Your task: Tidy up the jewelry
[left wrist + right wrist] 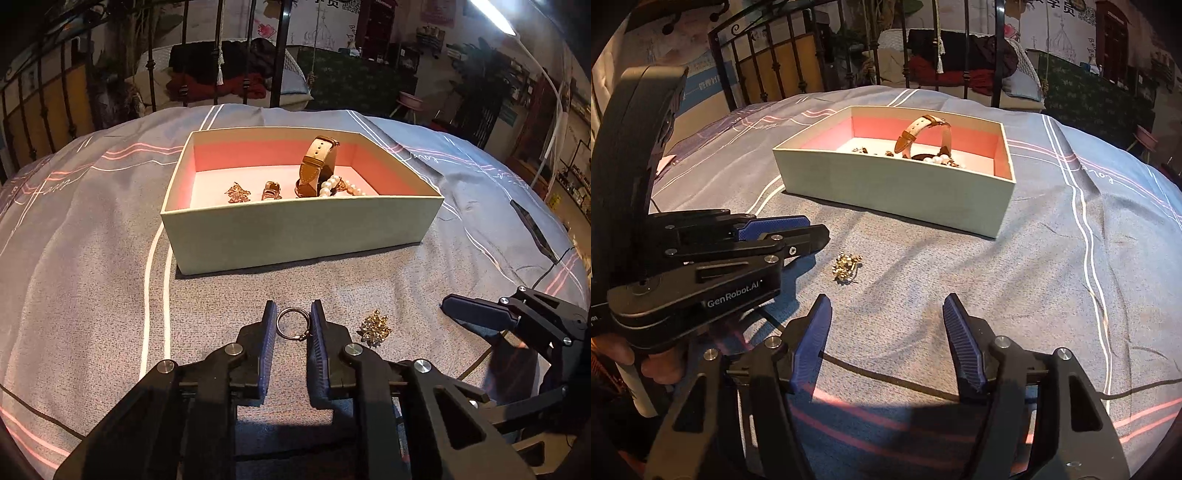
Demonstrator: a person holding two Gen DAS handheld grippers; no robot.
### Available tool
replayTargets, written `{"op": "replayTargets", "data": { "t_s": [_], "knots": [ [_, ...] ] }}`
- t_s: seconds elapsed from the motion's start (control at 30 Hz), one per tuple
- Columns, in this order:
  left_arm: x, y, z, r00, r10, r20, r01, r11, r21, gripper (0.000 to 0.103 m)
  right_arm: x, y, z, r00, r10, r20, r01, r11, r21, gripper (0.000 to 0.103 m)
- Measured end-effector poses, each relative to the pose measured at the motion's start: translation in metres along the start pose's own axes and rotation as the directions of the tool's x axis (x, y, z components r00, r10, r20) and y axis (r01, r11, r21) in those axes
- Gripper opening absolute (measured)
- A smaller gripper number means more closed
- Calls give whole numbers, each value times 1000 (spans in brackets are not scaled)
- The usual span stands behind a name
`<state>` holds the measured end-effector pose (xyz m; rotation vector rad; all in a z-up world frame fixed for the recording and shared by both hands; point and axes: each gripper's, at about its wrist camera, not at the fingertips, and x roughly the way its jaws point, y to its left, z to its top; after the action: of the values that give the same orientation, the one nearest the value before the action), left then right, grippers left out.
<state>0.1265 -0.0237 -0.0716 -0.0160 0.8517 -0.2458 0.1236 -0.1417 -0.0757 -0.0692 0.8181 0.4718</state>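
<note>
A thin metal ring (293,323) lies on the grey bedspread, and my left gripper (293,302) is shut on it, a blue pad touching each side. A gold cluster earring (375,328) rests just right of that gripper, untouched. In the right wrist view the same earring (846,266) sits ahead and left of my right gripper (886,297), which stands open over bare cloth. The left gripper (816,229) hides the ring there. A pale box (295,229) with a pink lining holds a brown-strapped watch (317,166), pearls (332,186) and two gold pieces (238,194).
The bedspread (1034,277) bulges and falls away at its edges. Black iron bed rails (280,55) stand behind the box. A dark flat object with a cable (533,229) lies at the right edge. A hand (661,365) grips the left gripper's handle.
</note>
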Motion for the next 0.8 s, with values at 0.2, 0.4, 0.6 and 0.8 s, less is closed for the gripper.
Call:
{"op": "replayTargets", "data": {
  "t_s": [0.2, 0.4, 0.6, 0.8],
  "knots": [
    [-8, 15, -5, 999, -42, 22, 43, 997, -63, 19, 17, 11, 17, 999, 24, -21, -25, 999, -46, 58],
    [-10, 18, -8, 998, -54, 30, 57, 994, -88, 19, 22, 16, 22, 999, 25, -27, -27, 998, -64, 55],
    [-10, 15, -9, 999, -45, 30, 47, 996, -82, 19, 24, 19, 22, 999, 26, -24, -28, 996, -79, 46],
    [-9, 12, -7, 999, -29, 27, 31, 997, -71, 19, 23, 19, 21, 999, 34, -19, -35, 996, -83, 41]
  ]
}}
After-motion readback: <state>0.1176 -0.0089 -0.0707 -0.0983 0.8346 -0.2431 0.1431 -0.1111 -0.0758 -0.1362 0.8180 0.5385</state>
